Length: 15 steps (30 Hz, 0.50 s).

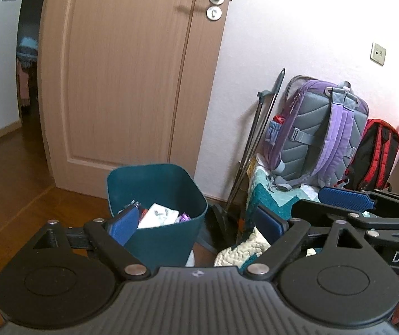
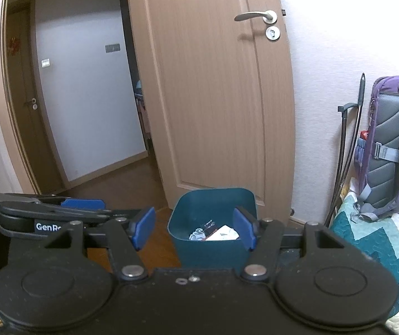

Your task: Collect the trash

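A dark teal trash bin (image 1: pixel 160 195) stands on the wooden floor by the door and holds white paper (image 1: pixel 160 213) and wrappers. It also shows in the right wrist view (image 2: pixel 213 223), with crumpled trash (image 2: pixel 216 233) inside. My left gripper (image 1: pixel 196 223) is open and empty, above and just in front of the bin. My right gripper (image 2: pixel 195 230) is open and empty, in front of the bin. The right gripper shows at the right of the left wrist view (image 1: pixel 347 195), and the left gripper at the left of the right wrist view (image 2: pixel 82 205).
An open wooden door (image 1: pixel 132 69) stands behind the bin, with a hallway to its left. A purple backpack (image 1: pixel 319 131) and a red-black backpack (image 1: pixel 375 153) rest on a teal quilt (image 1: pixel 269 195) to the right. A dustpan and broom handles (image 1: pixel 258 139) lean on the wall.
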Available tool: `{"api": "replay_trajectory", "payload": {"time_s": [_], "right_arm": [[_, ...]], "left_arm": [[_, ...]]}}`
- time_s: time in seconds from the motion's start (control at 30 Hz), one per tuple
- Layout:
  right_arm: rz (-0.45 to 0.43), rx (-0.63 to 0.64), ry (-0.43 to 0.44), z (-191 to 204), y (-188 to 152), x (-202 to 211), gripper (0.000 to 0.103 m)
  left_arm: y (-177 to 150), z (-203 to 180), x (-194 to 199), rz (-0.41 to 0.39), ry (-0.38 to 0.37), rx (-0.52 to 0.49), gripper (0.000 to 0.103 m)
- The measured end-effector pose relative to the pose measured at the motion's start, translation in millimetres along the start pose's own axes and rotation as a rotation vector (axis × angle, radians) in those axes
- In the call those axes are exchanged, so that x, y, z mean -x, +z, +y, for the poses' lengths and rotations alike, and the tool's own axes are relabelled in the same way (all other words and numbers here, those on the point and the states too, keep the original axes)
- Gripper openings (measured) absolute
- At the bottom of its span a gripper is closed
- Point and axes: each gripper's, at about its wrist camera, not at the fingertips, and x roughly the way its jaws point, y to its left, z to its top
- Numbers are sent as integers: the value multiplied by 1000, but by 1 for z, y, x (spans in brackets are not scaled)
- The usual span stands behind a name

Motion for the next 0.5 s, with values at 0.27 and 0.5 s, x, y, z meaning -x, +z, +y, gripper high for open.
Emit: {"api": "replay_trajectory", "payload": {"time_s": [0.27, 0.5], "right_arm": [[-19, -7, 3, -2, -3, 17, 62], [-28, -15, 2, -2, -1, 27, 63]], "left_arm": [[3, -9, 14, -23, -1, -7, 91], [3, -12, 20, -23, -11, 13, 91]]}}
